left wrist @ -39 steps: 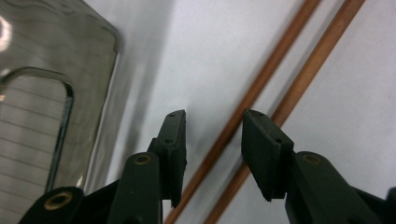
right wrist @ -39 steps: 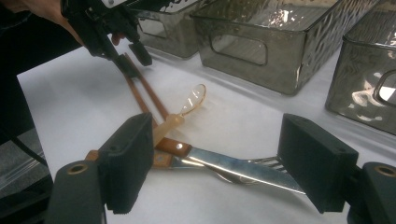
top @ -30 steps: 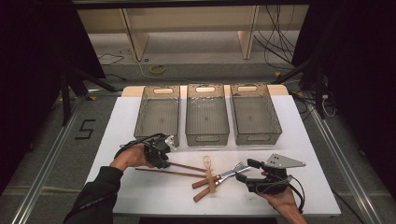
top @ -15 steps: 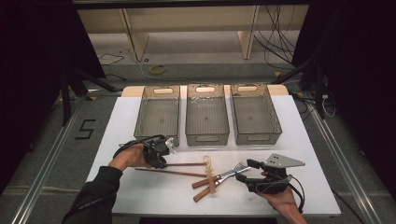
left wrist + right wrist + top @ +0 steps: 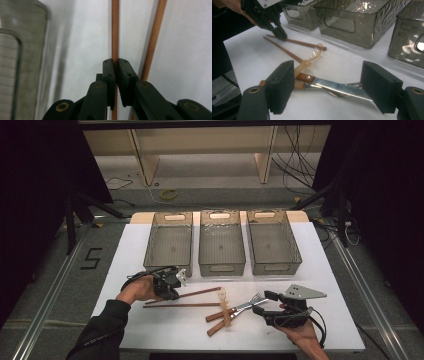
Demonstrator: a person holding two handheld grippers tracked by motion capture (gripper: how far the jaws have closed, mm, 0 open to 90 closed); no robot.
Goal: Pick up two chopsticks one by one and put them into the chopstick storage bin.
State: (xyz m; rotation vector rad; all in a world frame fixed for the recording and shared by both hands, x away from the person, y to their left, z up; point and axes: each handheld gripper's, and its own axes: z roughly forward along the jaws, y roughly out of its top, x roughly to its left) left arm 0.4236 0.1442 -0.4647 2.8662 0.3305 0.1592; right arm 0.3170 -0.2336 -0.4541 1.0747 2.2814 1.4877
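Left gripper view looks straight down the left claw [image 5: 115, 67], whose jaws have just been closing and now pinch one chopstick [image 5: 115, 30] between their tips, near one end of the stick. A second chopstick [image 5: 153, 37] lies just beside it on the white desk [image 5: 82, 37], not gripped. From the high view, the held chopstick [image 5: 200, 293] runs from the left claw [image 5: 172, 290] out towards the middle of the desk, in front of the three grey bins [image 5: 222, 242].

My reading is that a chopstick like this is light, thin and stiff, with a smooth rounded surface, so it can roll or swivel in the pads. Held near the end as it is now, the long free part may droop or swing; a grip closer to the middle would carry it more steadily.

The right claw [image 5: 328, 87] stands wide open and holds nothing, hovering at a small pile of cutlery: a knife [image 5: 332, 87] with a wooden handle, a fork [image 5: 246, 304] and a pale plastic spoon [image 5: 308, 62].

No brand or label can be read on the things. A mark like the figure 5 [image 5: 91, 258] is on the floor left of the desk.
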